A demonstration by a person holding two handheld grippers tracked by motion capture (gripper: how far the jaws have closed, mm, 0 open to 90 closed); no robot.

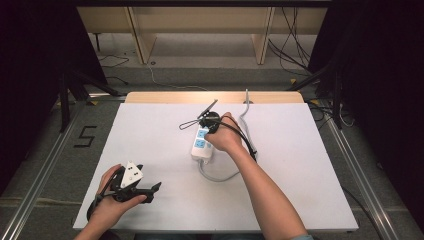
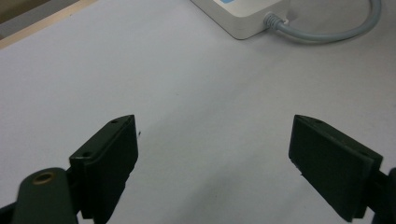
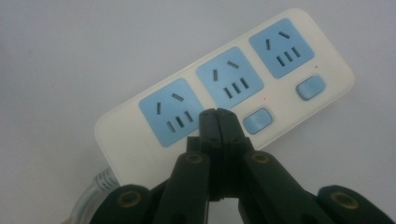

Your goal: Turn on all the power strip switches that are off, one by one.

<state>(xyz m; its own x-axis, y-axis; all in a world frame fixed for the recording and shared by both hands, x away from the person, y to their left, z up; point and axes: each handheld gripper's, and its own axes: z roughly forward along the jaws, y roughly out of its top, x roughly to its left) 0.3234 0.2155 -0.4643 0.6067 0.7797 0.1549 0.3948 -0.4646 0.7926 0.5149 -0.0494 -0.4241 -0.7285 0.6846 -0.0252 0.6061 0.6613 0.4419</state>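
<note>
Pressing our right gripper [image 3: 218, 114] down over the power strip [image 3: 224, 88], jaws shut tight together with nothing between them.

Its black tips sit at the strip's first switch spot, beside the middle blue switch [image 3: 257, 120]. In the high view the strip [image 1: 200, 144] lies near the table's [image 1: 300, 165] middle, its long axis running nearly away from us — cable end nearest us, the grey ribbed cable [image 1: 220, 176] curling off to the right. It is a smooth white plastic bar with rounded corners, three square blue sockets in a row. Our left gripper [image 1: 150, 189] rests near the table's front left corner, well apart — jaws spread wide, empty, over the matte white tabletop.
</note>
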